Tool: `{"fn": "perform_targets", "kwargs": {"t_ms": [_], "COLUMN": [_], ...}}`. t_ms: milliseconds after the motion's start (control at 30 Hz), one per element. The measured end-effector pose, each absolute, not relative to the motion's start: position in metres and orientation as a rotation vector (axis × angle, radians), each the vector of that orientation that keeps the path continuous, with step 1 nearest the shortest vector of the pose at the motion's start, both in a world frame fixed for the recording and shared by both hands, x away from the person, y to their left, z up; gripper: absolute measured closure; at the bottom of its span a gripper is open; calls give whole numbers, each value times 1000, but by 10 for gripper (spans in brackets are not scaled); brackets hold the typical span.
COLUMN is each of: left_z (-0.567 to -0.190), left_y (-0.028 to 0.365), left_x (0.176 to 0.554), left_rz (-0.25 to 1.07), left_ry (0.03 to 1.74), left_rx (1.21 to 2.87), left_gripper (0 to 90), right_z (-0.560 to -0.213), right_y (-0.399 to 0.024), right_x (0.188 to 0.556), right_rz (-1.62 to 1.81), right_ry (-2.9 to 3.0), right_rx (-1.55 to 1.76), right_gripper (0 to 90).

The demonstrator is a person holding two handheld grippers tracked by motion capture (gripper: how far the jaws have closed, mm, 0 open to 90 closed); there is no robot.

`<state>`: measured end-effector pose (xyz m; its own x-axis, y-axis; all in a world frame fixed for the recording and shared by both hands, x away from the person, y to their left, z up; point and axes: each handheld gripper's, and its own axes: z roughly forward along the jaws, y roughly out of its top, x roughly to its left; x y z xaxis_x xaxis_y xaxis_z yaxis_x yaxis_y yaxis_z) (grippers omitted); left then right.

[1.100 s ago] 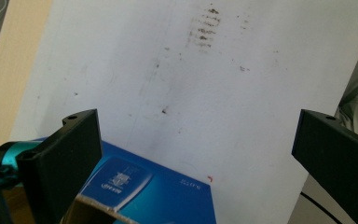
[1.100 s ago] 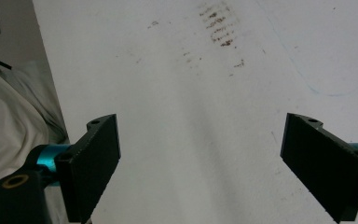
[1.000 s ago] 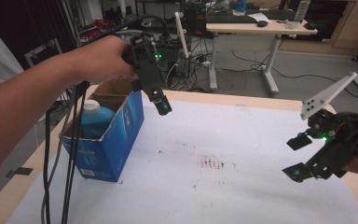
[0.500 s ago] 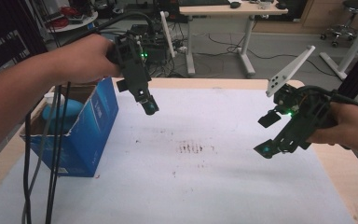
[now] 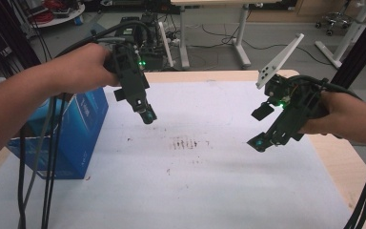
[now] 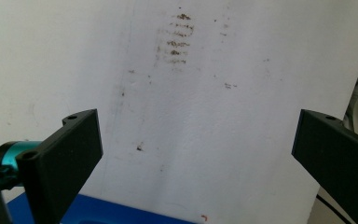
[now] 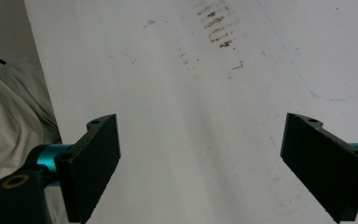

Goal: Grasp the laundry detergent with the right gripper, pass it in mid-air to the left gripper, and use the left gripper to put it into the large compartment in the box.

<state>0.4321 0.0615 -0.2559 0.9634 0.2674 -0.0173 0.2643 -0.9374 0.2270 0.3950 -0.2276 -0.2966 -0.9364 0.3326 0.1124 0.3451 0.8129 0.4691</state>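
Both the left gripper [image 5: 147, 116] and right gripper [image 5: 259, 142] hang empty, jaws apart. The left one is just beside the blue box [image 5: 78, 131]; a careless swing could knock it off the surface [image 5: 209, 191].

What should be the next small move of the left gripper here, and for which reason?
Probably swing the left gripper toward the blue box beside it. Both grippers hang over the white sheet with jaws apart and nothing between them, and the box is the nearest thing to the left one. The right gripper could wait.
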Motion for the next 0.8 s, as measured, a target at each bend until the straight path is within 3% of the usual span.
{"fn": "perform_targets", "kwargs": {"t_ms": [800], "left_z": [-273], "left_y": [50], "left_x": [430], "left_rz": [-34], "left_ry": [378], "left_rx": [2899], "left_gripper": [17], "right_z": [-299], "right_y": [-230], "right_x": [394], "right_rz": [-792], "right_ry": [-2963], "right_rx": [-557], "right_gripper": [115]}}
